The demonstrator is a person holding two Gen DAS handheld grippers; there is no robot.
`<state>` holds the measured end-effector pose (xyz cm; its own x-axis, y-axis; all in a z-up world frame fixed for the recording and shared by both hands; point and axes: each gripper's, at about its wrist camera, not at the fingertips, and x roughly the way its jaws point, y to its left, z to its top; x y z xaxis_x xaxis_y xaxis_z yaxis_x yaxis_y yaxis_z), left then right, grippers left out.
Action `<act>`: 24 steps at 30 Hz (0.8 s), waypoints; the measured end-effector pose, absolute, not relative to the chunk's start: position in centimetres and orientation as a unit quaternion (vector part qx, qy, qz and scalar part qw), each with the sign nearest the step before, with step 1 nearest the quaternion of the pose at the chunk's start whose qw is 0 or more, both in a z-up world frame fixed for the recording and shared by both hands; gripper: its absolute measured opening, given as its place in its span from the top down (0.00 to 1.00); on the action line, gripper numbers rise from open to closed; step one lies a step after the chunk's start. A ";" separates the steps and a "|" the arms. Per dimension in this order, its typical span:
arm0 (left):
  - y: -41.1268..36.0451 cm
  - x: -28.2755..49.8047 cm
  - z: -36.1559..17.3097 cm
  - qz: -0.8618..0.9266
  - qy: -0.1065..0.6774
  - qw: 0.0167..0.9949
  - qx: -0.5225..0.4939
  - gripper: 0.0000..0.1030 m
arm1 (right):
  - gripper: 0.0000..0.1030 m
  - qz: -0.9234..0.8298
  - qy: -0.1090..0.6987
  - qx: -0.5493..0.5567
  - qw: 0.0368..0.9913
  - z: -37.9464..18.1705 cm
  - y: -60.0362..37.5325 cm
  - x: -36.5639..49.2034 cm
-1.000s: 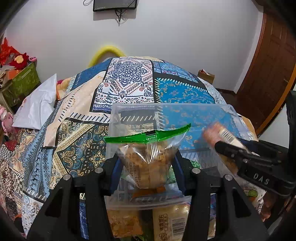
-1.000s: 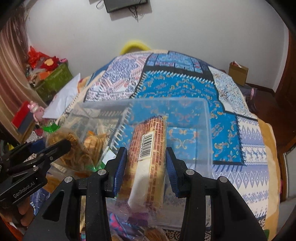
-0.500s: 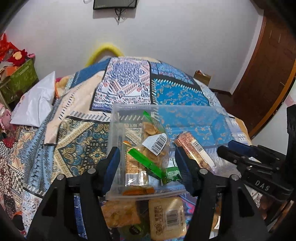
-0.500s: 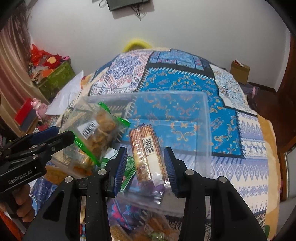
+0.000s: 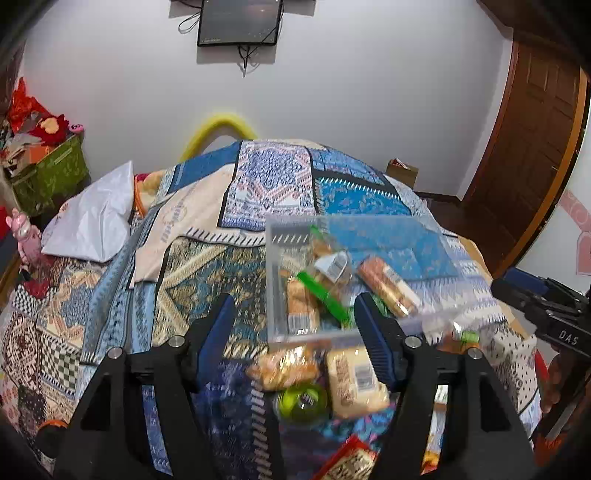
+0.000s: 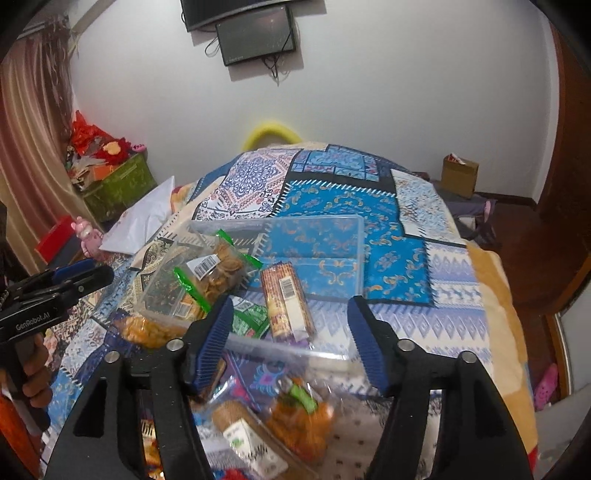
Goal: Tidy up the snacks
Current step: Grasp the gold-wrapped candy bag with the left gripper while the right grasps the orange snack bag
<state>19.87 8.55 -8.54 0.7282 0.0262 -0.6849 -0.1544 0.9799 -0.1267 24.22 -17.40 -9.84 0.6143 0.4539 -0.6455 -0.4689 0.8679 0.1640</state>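
A clear bin (image 6: 334,254) sits on the bed (image 6: 454,280), on its patchwork quilt. Inside it, toward the left, lies a bag of chips (image 6: 218,273) closed with a green strip, barcode label up. Beside it on the right lies a biscuit pack (image 6: 286,302), long and brown, also barcode up, its near end close to the bin's near wall. A small green packet (image 6: 247,319) shows between the two.

The right gripper (image 6: 291,332) hangs above the bin's near edge, its blue fingers (image 6: 364,339) spread wide and holding nothing. The left gripper (image 5: 295,334) is likewise wide and empty, hovering at the bin's near left corner; from the right camera it shows at the far left (image 6: 55,291), held in a hand (image 6: 33,384).

More snacks lie loose on the quilt near the bin: an orange bag (image 5: 282,367), a pale yellow pack (image 5: 354,380), a green round thing (image 5: 301,400) and a red packet (image 5: 349,461) at the near edge, all blurred. A white pillow (image 5: 92,218) lies far left on the bed, and a screen (image 5: 238,22) hangs on the far wall.
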 end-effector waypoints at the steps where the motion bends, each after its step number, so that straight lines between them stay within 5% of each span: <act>1: 8.7 19.4 -8.9 0.050 0.369 0.924 -0.090 0.35 | 0.36 0.254 0.356 -0.010 0.899 -10.0 -17.7 23.9; 24: 7.5 19.5 -17.3 0.031 0.453 0.885 -0.099 0.34 | 0.34 0.235 0.460 0.016 0.856 -18.8 -19.0 22.6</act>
<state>19.54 7.55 -17.26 0.5874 -0.0356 -0.8085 -0.1445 0.9784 -0.1481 22.59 -18.97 -18.80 0.4665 0.4178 -0.7796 -0.3884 0.8886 0.2438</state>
